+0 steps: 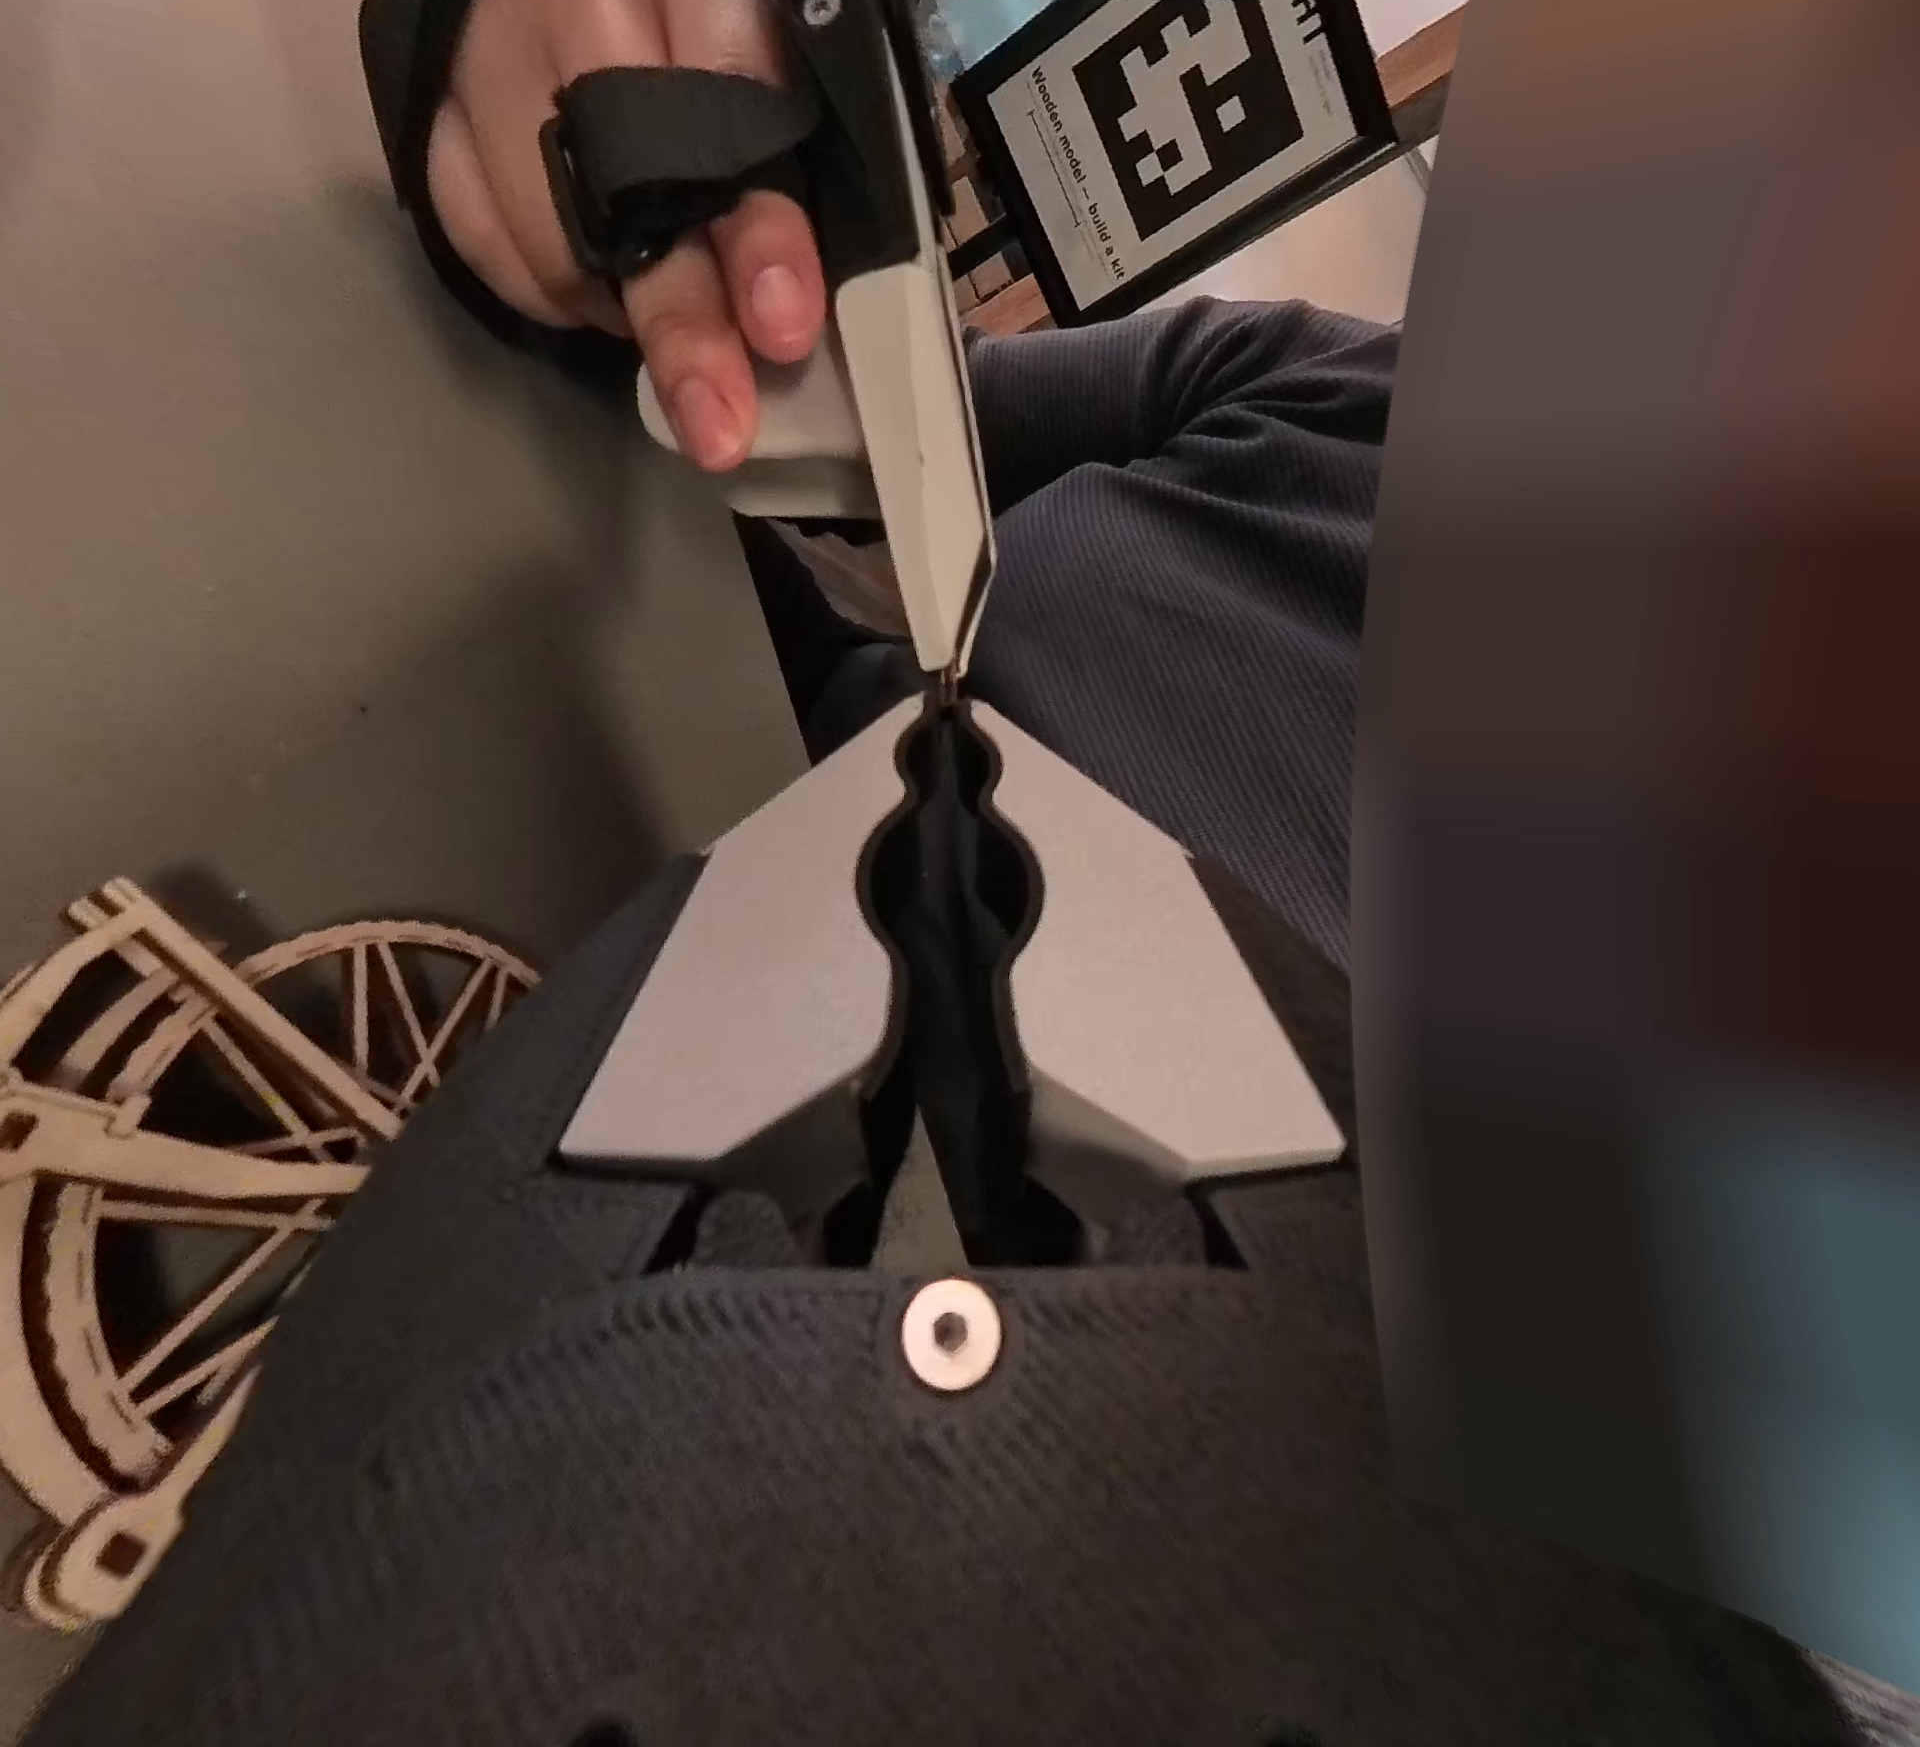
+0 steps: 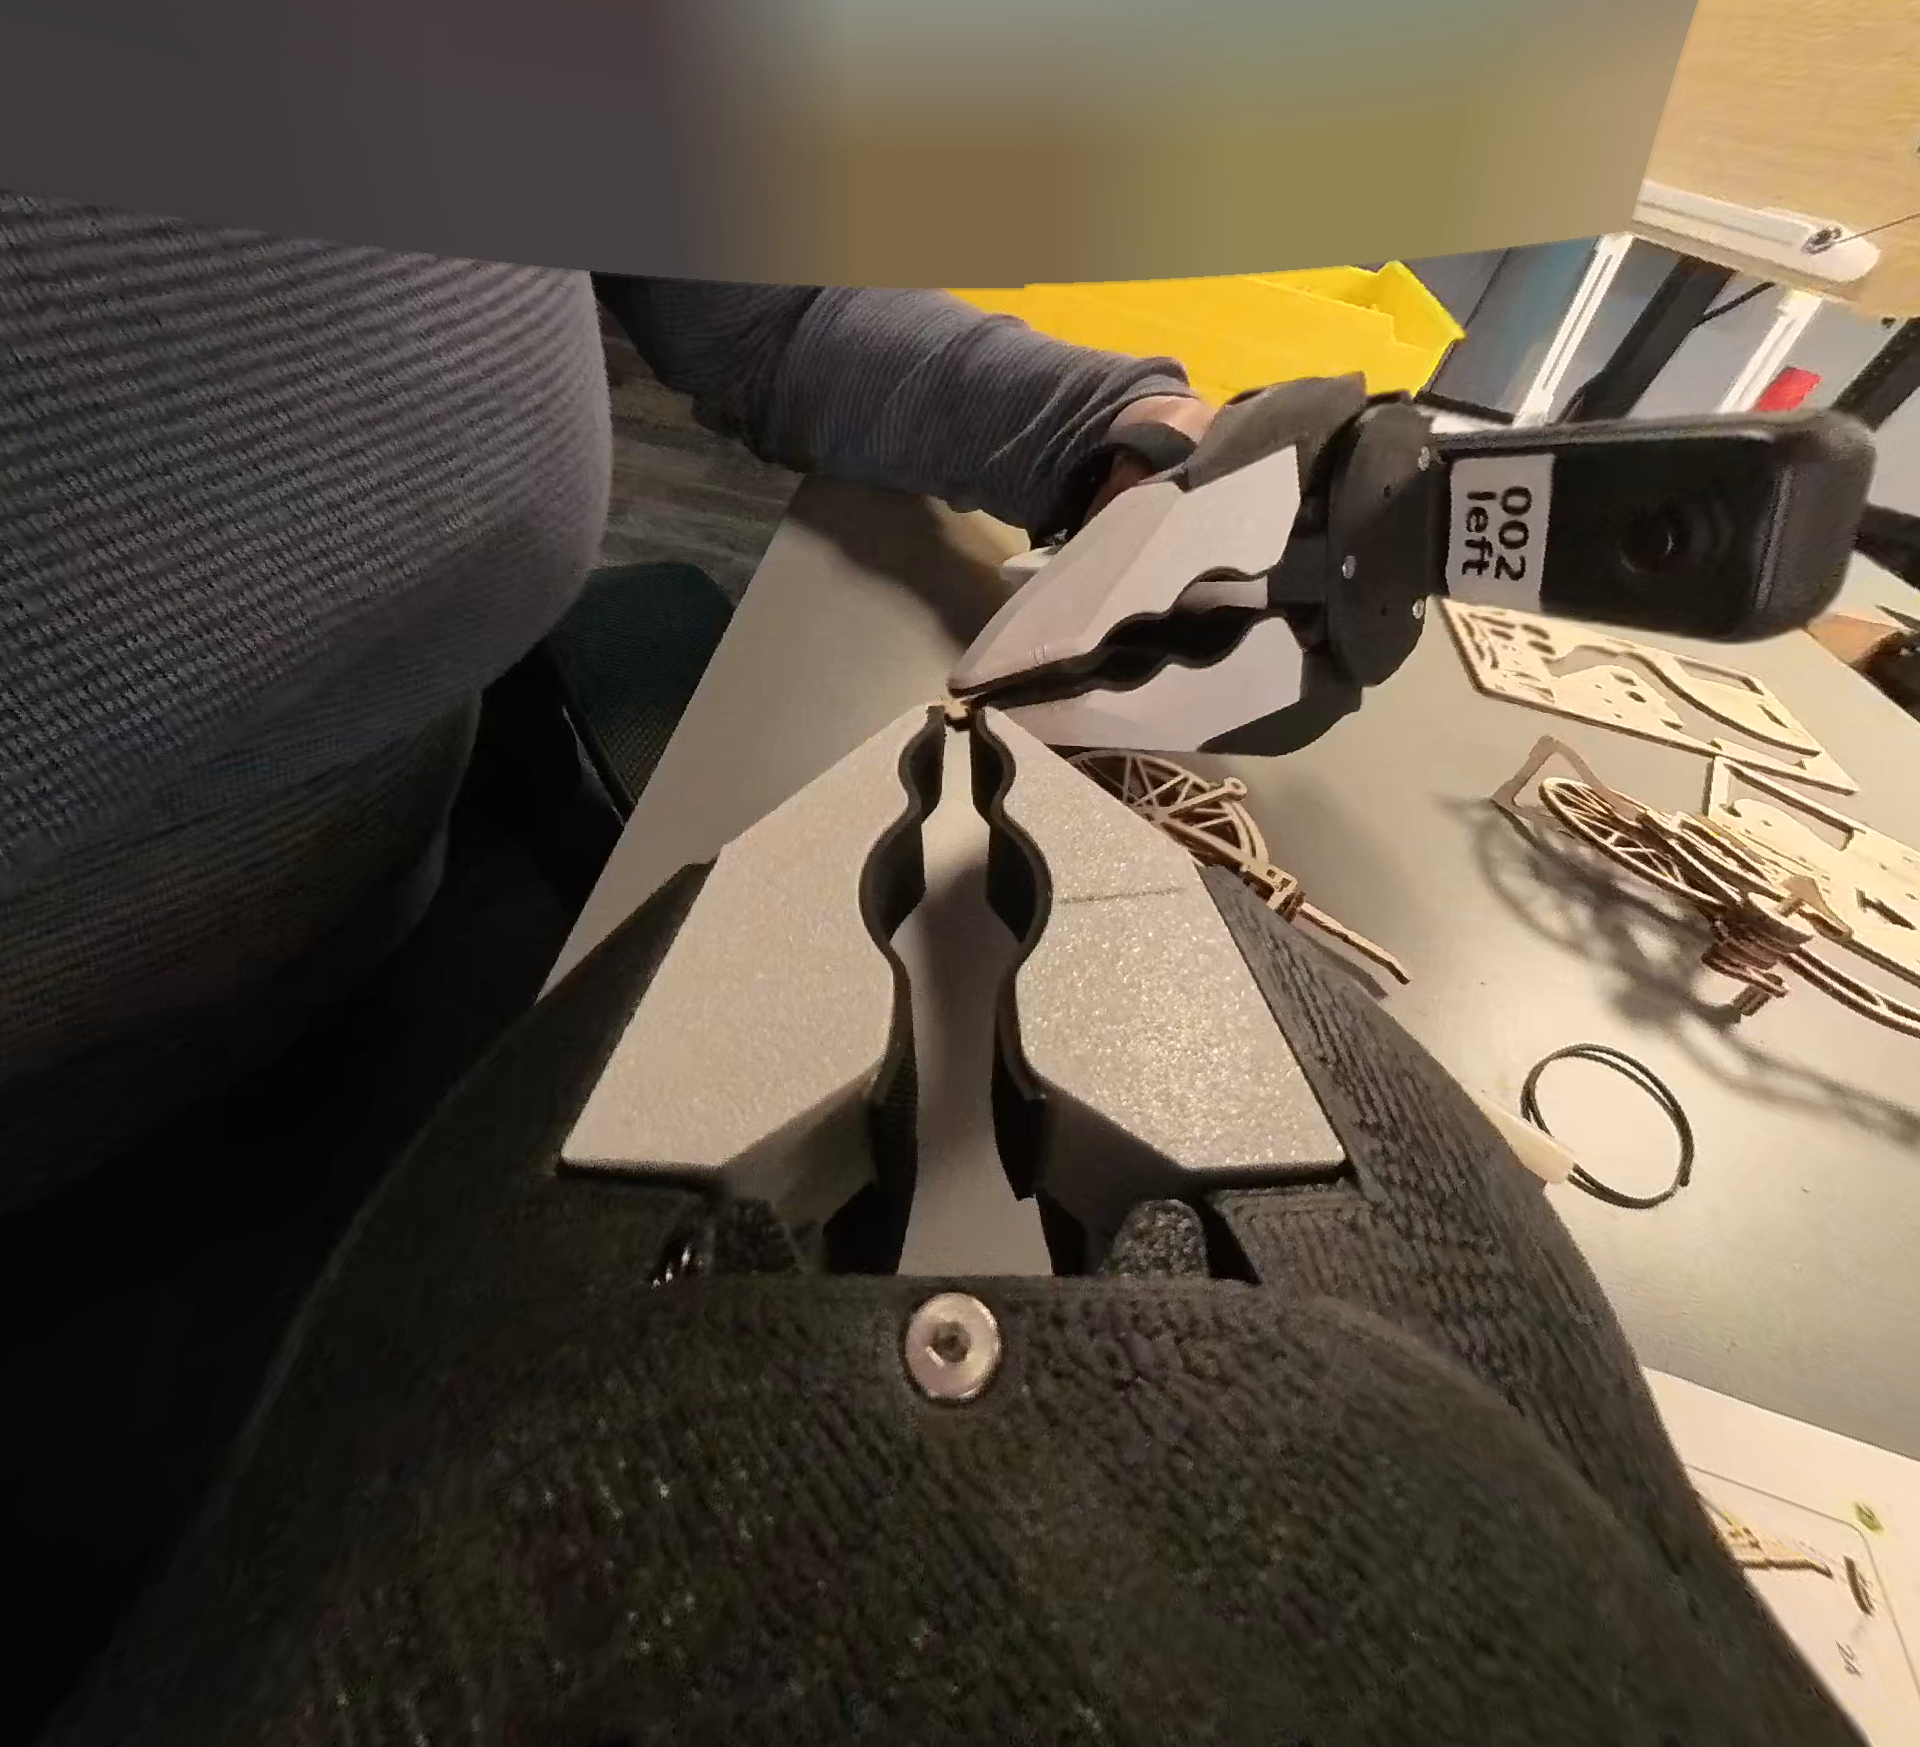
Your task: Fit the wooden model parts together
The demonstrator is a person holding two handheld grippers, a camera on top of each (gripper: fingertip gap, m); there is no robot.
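Note:
My left gripper (image 1: 948, 710) and my right gripper (image 1: 951, 658) meet tip to tip above the grey table's near edge (image 2: 790, 658). Both are shut on a tiny light wooden part (image 2: 952, 712), pinched between the two sets of tips. I cannot tell whether it is one piece or two. In the right wrist view my right gripper (image 2: 951, 731) points away from the camera, and the left gripper (image 2: 966, 687) comes in from the right. A part-built wooden wheeled model (image 1: 156, 1178) lies on the table below the left gripper; its wheel also shows in the right wrist view (image 2: 1174, 804).
A second wooden wheeled model (image 2: 1714, 897), cut-out wooden sheets (image 2: 1621, 689), a black rubber ring (image 2: 1605, 1126) and a printed sheet (image 2: 1818, 1593) lie to the right. A yellow bin (image 2: 1247, 326) stands behind. A framed marker card (image 1: 1174, 139) stands on the table. The person's body (image 2: 260, 606) is close on the left. Less than 4 cm separates the two grippers' tips.

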